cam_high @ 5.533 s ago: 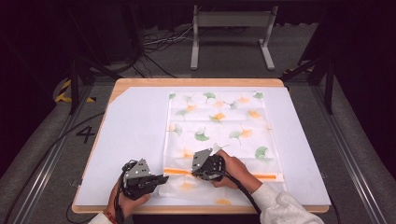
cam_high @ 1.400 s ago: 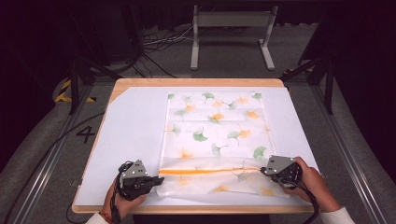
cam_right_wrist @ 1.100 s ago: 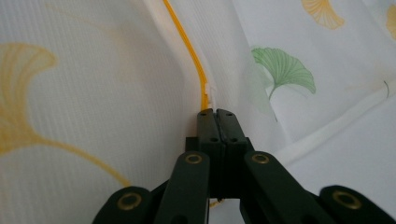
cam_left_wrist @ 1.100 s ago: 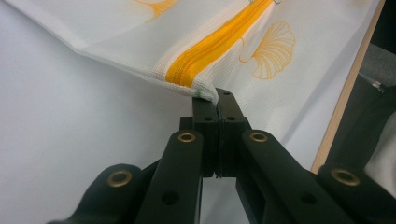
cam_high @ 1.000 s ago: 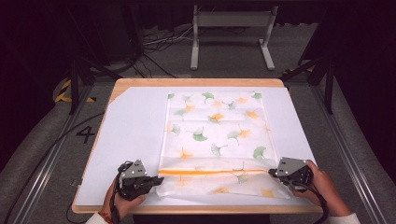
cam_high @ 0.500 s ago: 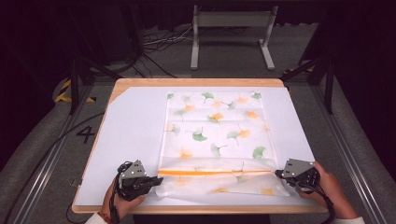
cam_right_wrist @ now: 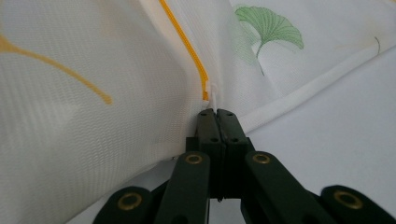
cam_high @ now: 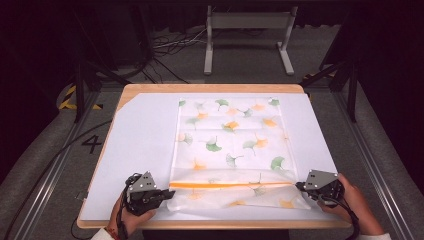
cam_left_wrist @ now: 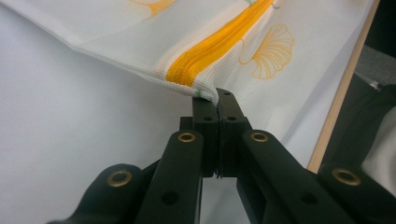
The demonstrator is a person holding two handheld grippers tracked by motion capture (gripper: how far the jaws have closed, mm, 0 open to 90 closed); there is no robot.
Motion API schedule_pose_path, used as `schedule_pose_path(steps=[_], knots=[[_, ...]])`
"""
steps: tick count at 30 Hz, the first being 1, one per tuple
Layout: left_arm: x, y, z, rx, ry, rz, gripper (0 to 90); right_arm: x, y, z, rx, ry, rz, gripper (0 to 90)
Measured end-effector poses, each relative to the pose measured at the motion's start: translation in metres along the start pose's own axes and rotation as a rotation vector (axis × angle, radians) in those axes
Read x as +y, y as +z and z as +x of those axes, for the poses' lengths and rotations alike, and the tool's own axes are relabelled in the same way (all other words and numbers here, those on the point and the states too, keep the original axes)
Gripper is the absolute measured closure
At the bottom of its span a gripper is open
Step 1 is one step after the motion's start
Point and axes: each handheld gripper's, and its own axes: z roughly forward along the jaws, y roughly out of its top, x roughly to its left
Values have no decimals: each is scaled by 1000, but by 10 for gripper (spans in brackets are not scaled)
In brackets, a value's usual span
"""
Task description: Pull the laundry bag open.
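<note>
A white mesh laundry bag (cam_high: 230, 145) printed with ginkgo leaves lies across the centre of the white-covered table (cam_high: 135, 150). At lower left, the left gripper (cam_high: 165, 192) clamps the bag's corner beside its orange zipper (cam_high: 230, 184); at lower right, the right gripper (cam_high: 300, 186) pinches the zipper's white pull (cam_right_wrist: 214, 99).

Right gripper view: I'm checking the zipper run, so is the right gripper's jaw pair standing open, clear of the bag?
No, the right gripper is shut, pinching the white zipper pull at the orange zipper's end.
</note>
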Motion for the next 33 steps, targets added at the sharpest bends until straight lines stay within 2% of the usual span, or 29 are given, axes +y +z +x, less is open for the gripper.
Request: schedule_pose_path(steps=[7,13,19,24,27,29,30,33], knots=[[0,0,-3,13,21,11,877,-1,-1,-1,13,14,-14,900],[0,-2,-3,45,32,14,821,-2,-2,-2,7,27,-19,900],[-2,-5,-4,51,32,6,788,-3,-3,-3,6,36,-17,900],[-3,-11,-2,86,24,-8,720,-5,-3,-5,-13,60,-21,857],[-5,-14,1,91,21,-6,685,-6,-4,-7,-16,63,-28,846],[-6,-15,3,113,25,-6,669,-7,-6,-7,-21,76,-33,822],[-6,-16,4,113,22,-11,636,-7,-8,-7,-18,89,-45,819],[-6,-17,5,134,30,-14,621,-8,-11,-9,-13,104,-64,794]])
